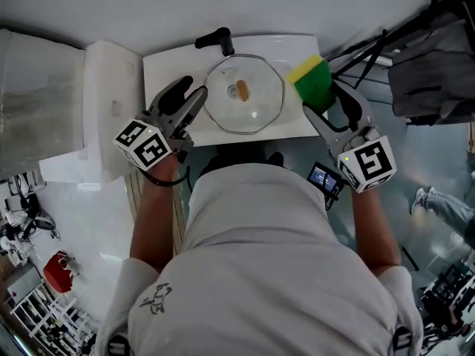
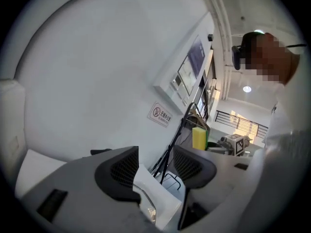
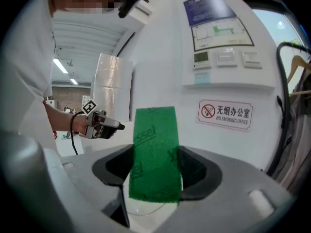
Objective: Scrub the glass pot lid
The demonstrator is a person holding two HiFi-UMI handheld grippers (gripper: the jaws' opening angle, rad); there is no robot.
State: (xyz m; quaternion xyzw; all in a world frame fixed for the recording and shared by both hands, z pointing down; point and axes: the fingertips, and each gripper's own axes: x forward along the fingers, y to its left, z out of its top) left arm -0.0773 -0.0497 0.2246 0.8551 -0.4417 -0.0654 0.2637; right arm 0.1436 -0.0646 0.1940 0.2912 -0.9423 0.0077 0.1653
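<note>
At the middle of the white surface point(image 1: 167, 69), seen from the head, lies the round, clear glass lid point(image 1: 244, 95). Left gripper view: the left gripper point(image 2: 155, 166) stands wide open, empty. Right gripper view: the right gripper point(image 3: 155, 171) clamps a rough green-faced sponge point(image 3: 154, 140).

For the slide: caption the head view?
Right gripper clamps a sponge; left gripper open, empty; glass pot lid lies on white counter.

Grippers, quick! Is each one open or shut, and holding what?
Left gripper: open, nothing between its jaws.
Right gripper: shut on the green and yellow sponge.
</note>
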